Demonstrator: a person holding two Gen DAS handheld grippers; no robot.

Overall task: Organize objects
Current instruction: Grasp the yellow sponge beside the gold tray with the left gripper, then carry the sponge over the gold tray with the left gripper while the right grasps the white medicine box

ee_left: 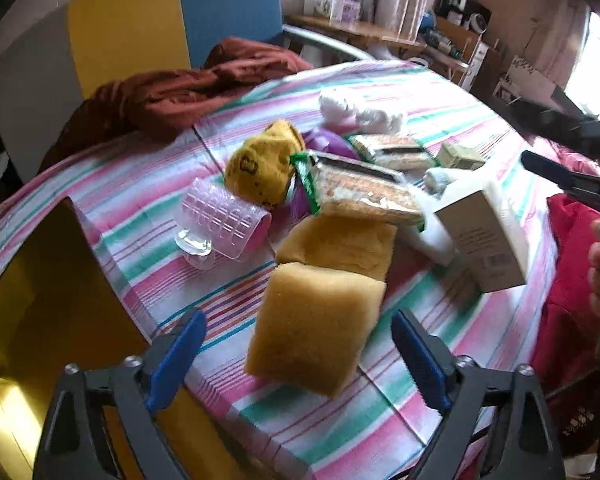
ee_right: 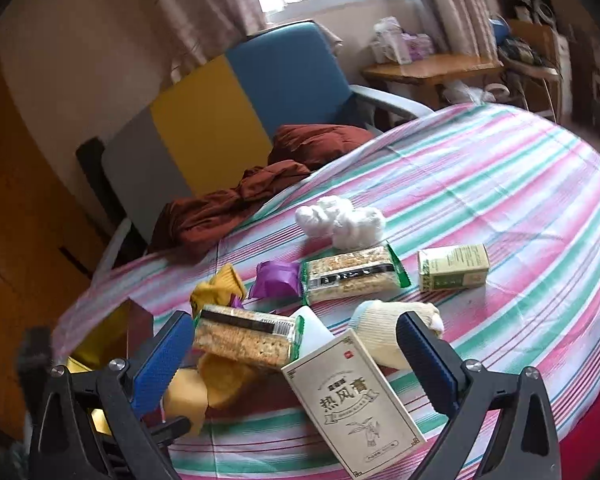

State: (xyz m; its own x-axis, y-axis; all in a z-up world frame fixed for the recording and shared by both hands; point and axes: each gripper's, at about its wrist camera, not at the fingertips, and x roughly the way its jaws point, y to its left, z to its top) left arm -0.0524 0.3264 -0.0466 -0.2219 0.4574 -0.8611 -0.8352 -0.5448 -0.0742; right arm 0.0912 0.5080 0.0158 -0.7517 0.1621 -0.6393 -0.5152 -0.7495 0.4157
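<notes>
The left gripper (ee_left: 298, 356) stands open just above the near yellow sponge (ee_left: 316, 328), its blue pads on either side and clear of it. The sponge lies on the striped tablecloth (ee_left: 440, 92), close to the near-left table edge and beside the gold box (ee_left: 56, 280). The right gripper (ee_right: 294, 360) is also open; the beige carton (ee_right: 354, 404) lies between its fingers, untouched as far as can be seen. Step in hand, by judgement: approach for pick-up. The next move calls for lowering the left pads around the sponge and closing gently, since foam compresses. The snack packs (ee_right: 350, 276), cotton wad (ee_right: 340, 220) and pink roller (ee_left: 224, 216) remain unsorted.
</notes>
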